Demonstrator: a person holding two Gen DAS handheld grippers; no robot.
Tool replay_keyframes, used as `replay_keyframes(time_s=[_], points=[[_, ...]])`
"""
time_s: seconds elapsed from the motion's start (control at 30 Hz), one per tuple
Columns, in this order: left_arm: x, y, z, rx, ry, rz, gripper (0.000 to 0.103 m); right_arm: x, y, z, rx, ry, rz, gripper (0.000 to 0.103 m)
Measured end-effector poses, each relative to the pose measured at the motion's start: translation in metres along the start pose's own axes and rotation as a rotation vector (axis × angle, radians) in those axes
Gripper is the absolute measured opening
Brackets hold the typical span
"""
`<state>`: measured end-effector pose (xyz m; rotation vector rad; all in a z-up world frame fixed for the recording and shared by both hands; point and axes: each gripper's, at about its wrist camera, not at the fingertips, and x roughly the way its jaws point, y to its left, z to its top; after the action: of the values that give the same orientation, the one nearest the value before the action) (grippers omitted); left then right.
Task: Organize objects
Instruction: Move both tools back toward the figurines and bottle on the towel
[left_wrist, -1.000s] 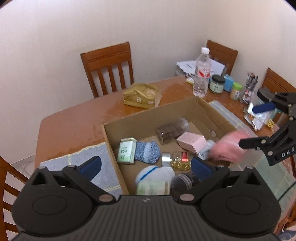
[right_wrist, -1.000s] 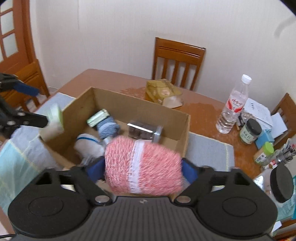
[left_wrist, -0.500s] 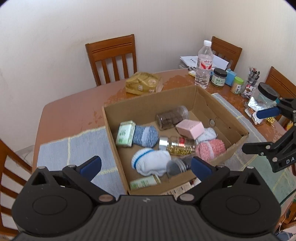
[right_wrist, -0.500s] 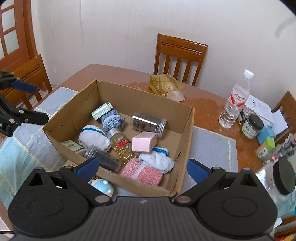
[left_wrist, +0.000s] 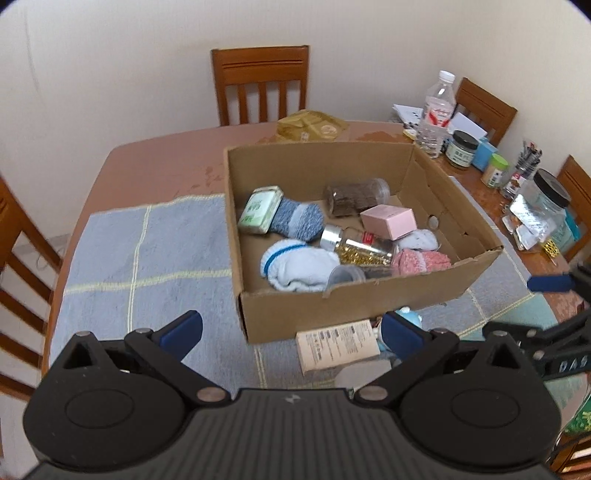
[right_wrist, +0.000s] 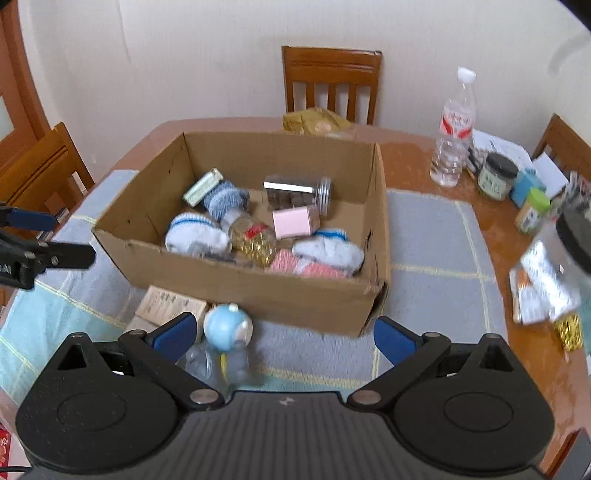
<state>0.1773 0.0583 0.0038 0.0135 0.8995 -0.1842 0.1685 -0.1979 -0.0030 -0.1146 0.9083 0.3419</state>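
Observation:
A cardboard box (left_wrist: 369, 302) (right_wrist: 258, 291) stands on the table. Inside lie a green tin (left_wrist: 258, 210), a blue sock (left_wrist: 299, 221), a dark-filled jar (left_wrist: 354, 197), a pink carton (left_wrist: 388, 221), a jar of gold bits (left_wrist: 358, 247), a white sock (left_wrist: 299, 266) and a pink sock (left_wrist: 421, 260) (right_wrist: 295, 264). Just outside the box's near wall lie a tan carton (right_wrist: 170, 306) and a blue-capped bottle (right_wrist: 225, 332). My left gripper (left_wrist: 291, 332) is open and empty above them. Beside it, my right gripper (right_wrist: 284, 336) is open and empty too.
A water bottle (right_wrist: 452, 136), small jars (right_wrist: 496, 177) and a big black-lidded jar (left_wrist: 546, 206) crowd the table's right side. A yellow bag (left_wrist: 310, 125) lies behind the box. Blue checked mats (left_wrist: 147, 251) cover the table. Wooden chairs (left_wrist: 260, 85) ring it.
The right gripper opened and let go of the pink sock, which now lies in the box. Both grippers have drawn back from over the box to its near side.

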Motion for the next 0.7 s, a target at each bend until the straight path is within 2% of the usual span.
replay_keyframes(time_s=[0.17, 0.37, 0.57, 0.7], points=[[0.003, 0.006, -0.024, -0.056, 0.013, 0.037, 0.102, 0.012, 0.012, -0.022, -0.009, 0.008, -0.011, 0.103], [0.006, 0.016, -0.05, -0.09, 0.028, 0.076, 0.102, 0.039, 0.03, -0.042, -0.029, 0.046, 0.027, 0.103], [-0.004, 0.029, -0.062, -0.066, -0.016, 0.073, 0.102, 0.066, 0.044, -0.049, -0.031, 0.076, 0.019, 0.103], [-0.007, 0.038, -0.068, -0.081, -0.005, 0.047, 0.102, 0.082, 0.05, -0.05, -0.024, 0.098, 0.014, 0.103]])
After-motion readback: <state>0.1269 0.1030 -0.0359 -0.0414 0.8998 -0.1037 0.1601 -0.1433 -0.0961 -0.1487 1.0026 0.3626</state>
